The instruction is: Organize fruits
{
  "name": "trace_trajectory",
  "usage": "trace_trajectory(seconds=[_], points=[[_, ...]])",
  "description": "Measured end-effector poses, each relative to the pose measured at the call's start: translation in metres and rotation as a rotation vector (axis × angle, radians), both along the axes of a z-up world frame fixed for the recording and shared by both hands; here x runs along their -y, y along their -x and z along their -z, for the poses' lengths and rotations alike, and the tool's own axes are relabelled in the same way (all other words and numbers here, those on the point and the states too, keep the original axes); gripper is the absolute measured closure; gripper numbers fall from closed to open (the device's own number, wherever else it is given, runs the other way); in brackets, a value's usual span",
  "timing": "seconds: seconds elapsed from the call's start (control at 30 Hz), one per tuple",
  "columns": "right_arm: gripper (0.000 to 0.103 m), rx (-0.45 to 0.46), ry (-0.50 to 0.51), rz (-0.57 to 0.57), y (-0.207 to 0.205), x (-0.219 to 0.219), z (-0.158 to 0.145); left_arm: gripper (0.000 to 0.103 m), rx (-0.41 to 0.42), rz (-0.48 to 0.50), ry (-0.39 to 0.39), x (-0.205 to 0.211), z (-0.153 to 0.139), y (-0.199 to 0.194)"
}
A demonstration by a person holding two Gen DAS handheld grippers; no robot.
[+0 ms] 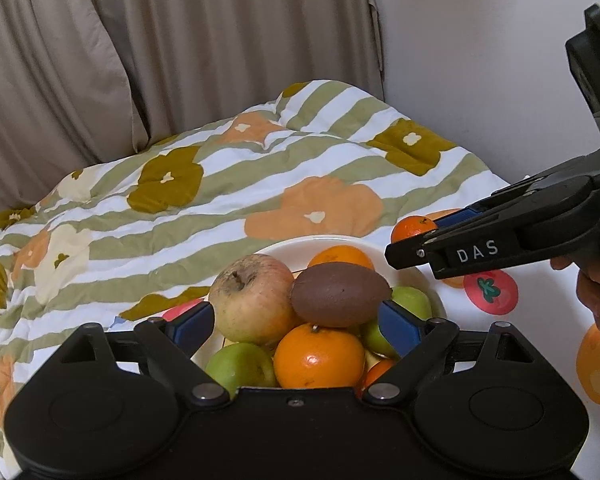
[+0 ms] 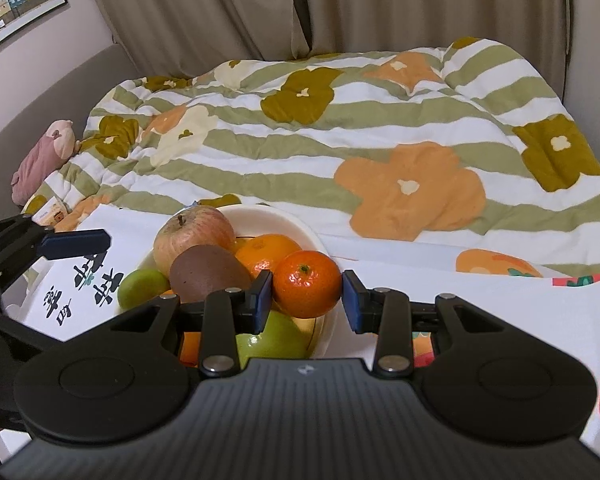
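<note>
A white bowl [image 1: 380, 246] holds a pile of fruit: a reddish apple [image 1: 252, 298], a brown kiwi [image 1: 340, 294], oranges [image 1: 318, 356] and green apples [image 1: 240, 366]. My left gripper [image 1: 298, 324] is open and empty, its blue pads on either side of the pile just above it. My right gripper [image 2: 307, 298] is shut on a small mandarin [image 2: 307, 284] and holds it over the bowl's right rim [image 2: 320, 240]. In the left wrist view the right gripper [image 1: 424, 236] comes in from the right with the mandarin [image 1: 412, 227] partly hidden behind it.
The bowl stands on a white cloth [image 2: 500, 308] printed with fruit and black characters. Behind it lies a striped floral quilt [image 2: 340, 140]. A pink plush toy [image 2: 44, 156] lies at the far left, with curtains [image 2: 380, 0] behind.
</note>
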State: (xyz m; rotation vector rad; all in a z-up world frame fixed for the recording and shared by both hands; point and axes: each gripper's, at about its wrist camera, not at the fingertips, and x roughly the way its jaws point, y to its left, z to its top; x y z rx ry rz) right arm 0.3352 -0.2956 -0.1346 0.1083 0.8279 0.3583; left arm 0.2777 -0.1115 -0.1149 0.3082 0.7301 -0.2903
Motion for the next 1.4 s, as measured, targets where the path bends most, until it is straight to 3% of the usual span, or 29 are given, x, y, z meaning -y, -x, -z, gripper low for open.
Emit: trace_trajectory(seconds=[0.1,0.13,0.2,0.3,0.77,1.07,1.4], points=[[0.045,-0.007,-0.012,-0.010,-0.003,-0.001,0.003,0.011,0.002,-0.005,0.003,-0.002,-0.001,0.001],[0.040,-0.006,-0.018,-0.013,-0.004,-0.001,0.003,0.011,0.002,-0.007,0.004,-0.003,-0.001,0.000],[0.020,0.004,-0.009,0.007,-0.004,-0.002,0.003,0.011,0.000,-0.009,0.005,-0.003,-0.001,-0.001],[0.007,0.007,-0.010,0.023,-0.004,0.000,0.003,0.011,-0.001,-0.012,0.006,-0.003,-0.001,0.000],[0.007,0.017,0.010,0.034,0.010,-0.001,-0.013,0.011,0.029,-0.034,0.030,-0.009,-0.016,0.008],[0.007,0.079,0.035,0.062,0.055,-0.012,-0.061,0.011,0.080,-0.087,0.089,-0.030,-0.056,0.043],[0.000,0.180,0.062,0.137,0.145,-0.037,-0.130,0.011,0.163,-0.146,0.138,-0.067,-0.106,0.108]])
